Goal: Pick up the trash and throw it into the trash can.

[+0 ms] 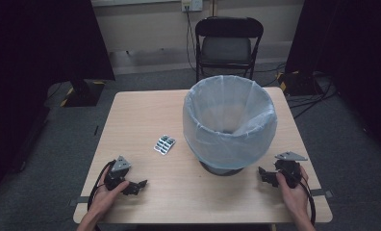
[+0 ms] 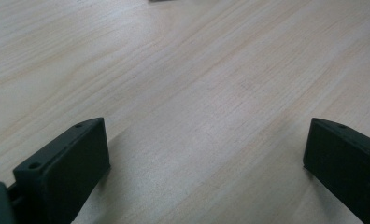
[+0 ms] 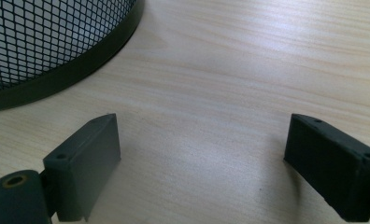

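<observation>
Bare table (image 1: pixel 145 110) is lying open left of the bin (image 1: pixel 229 120). The pill pack (image 1: pixel 164 144) is sitting beside it, ahead of the released left gripper (image 1: pixel 139 186); the right gripper (image 1: pixel 264 175) is gaping near its base.

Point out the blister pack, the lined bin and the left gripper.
blister pack (image 1: pixel 164 144), high view, middle of its foil face.
lined bin (image 1: pixel 212 144), high view, front of the bag-covered wall.
left gripper (image 1: pixel 139 186), high view, between its open jaw tips.
</observation>
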Demonstrator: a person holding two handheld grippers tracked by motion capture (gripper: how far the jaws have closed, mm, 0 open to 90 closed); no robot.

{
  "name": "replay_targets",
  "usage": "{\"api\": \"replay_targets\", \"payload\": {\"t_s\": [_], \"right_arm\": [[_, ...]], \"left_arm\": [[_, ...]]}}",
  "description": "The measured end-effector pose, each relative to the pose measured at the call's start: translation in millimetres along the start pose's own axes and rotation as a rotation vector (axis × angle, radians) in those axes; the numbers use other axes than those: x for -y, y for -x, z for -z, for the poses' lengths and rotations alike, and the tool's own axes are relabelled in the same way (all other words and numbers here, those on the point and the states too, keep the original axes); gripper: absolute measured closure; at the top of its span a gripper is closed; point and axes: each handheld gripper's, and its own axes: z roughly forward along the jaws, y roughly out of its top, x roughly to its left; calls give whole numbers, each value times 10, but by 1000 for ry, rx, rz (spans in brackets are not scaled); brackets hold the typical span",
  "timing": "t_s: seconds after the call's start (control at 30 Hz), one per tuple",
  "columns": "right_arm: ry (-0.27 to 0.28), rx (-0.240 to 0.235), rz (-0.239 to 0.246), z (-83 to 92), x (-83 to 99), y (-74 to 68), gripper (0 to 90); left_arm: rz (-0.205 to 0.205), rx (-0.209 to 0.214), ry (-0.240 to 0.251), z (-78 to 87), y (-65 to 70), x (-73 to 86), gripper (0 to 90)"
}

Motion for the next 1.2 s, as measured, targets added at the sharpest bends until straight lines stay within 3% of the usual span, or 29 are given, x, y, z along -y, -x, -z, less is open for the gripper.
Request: {"api": "replay_targets", "payload": {"t_s": [0.3, 0.37, 0.43, 0.57, 0.63, 0.77, 0.97, 1.03, 1.2], "right_arm": [[-1, 2, -4, 1, 0, -2, 96], [-1, 2, -4, 1, 0, -2, 96], [-1, 3, -4, 1, 0, -2, 96], [-1, 2, -4, 1, 0, -2, 96], [-1, 2, -4, 1, 0, -2, 96], [-1, 2, -4, 1, 0, -2, 96], [-1, 2, -4, 1, 0, -2, 96], [-1, 2, -4, 1, 0, -2, 96], [-1, 2, -4, 1, 0, -2, 96]], "left_arm": [[0, -1, -4, 19, -26, -8, 33], [9, -8, -3, 31, -39, -23, 77], [25, -27, -11, 45, -69, -50, 177], [65, -17, 2, 58, -113, -101, 182], [63, -11, 10, 71, -120, -151, 182], [83, 11, 71, 62, -130, -300, 182], [90, 44, 121, -53, -124, -578, 184], [76, 18, 140, -96, -111, -641, 185], [70, 52, 134, -206, -127, -836, 198]]}}
